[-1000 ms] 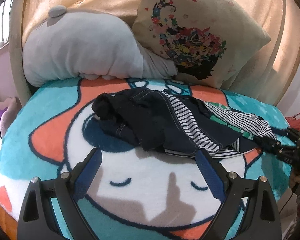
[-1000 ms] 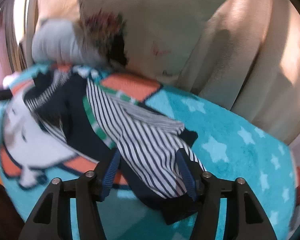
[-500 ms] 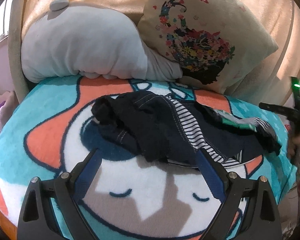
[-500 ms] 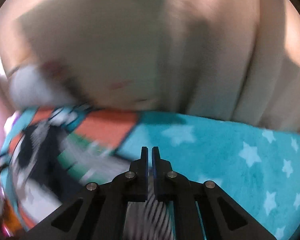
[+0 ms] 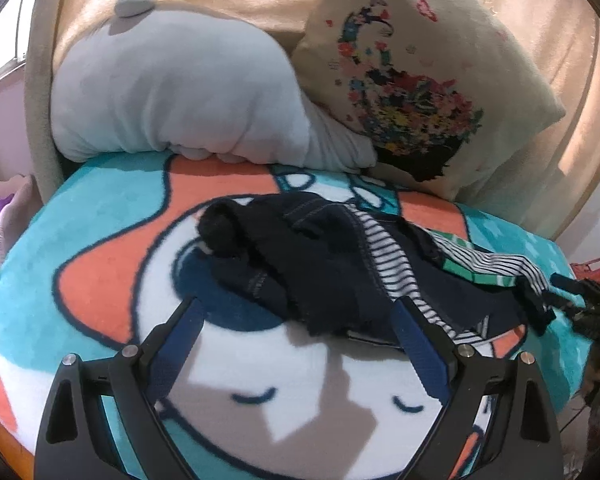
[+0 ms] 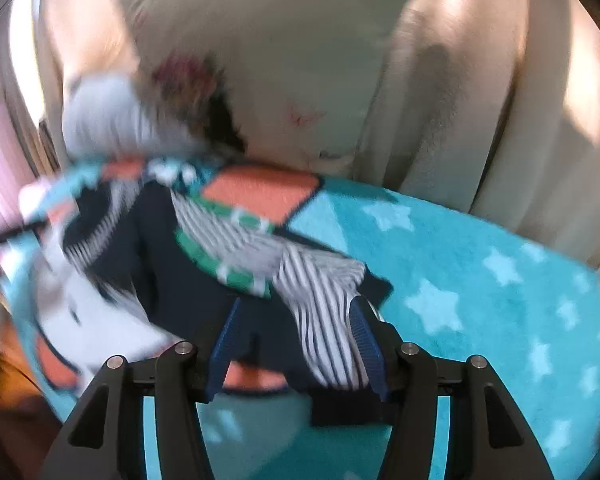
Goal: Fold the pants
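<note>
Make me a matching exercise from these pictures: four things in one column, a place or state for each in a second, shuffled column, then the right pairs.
Things
1. crumpled dark navy pants with striped lining
2. grey plush pillow
3. cream cushion with a flower print
4. left gripper

Places or states
A. leans at the back, right side of the left wrist view
B. open, with nothing between its fingers
C. lies in a heap mid-blanket
D. lies at the back, left side of the left wrist view

Pairs: 1-C, 2-D, 3-A, 4-B

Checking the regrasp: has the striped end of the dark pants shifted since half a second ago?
Yes. The dark pants' striped end has stretched back toward the teal blanket's right edge; the right tool, jaws just opened, straddles it.
</note>
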`<act>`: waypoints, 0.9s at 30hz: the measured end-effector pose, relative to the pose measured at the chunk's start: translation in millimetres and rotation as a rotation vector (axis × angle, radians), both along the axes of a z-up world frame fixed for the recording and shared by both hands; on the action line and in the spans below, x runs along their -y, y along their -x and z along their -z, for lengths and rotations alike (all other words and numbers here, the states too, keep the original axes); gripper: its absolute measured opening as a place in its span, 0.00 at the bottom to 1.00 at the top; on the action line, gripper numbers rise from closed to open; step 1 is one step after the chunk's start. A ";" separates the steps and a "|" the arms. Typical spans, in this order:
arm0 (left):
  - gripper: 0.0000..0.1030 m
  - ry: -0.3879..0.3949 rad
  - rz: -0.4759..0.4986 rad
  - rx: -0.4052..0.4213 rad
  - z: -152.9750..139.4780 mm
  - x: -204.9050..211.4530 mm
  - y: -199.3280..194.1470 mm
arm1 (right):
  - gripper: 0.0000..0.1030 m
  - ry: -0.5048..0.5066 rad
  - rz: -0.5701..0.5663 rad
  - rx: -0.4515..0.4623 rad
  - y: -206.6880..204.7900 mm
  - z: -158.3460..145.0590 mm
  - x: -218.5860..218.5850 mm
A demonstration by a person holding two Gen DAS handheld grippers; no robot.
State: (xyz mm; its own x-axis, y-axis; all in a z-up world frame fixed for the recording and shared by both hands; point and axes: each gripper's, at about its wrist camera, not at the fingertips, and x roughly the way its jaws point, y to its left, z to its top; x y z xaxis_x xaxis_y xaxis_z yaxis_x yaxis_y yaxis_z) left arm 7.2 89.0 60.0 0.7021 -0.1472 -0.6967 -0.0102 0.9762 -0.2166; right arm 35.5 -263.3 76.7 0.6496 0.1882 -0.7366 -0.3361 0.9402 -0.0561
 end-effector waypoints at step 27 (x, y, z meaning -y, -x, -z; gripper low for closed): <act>0.92 0.154 0.022 -0.058 6.8 -13.2 -11.6 | 0.57 -0.243 0.315 -0.053 -52.5 6.9 73.7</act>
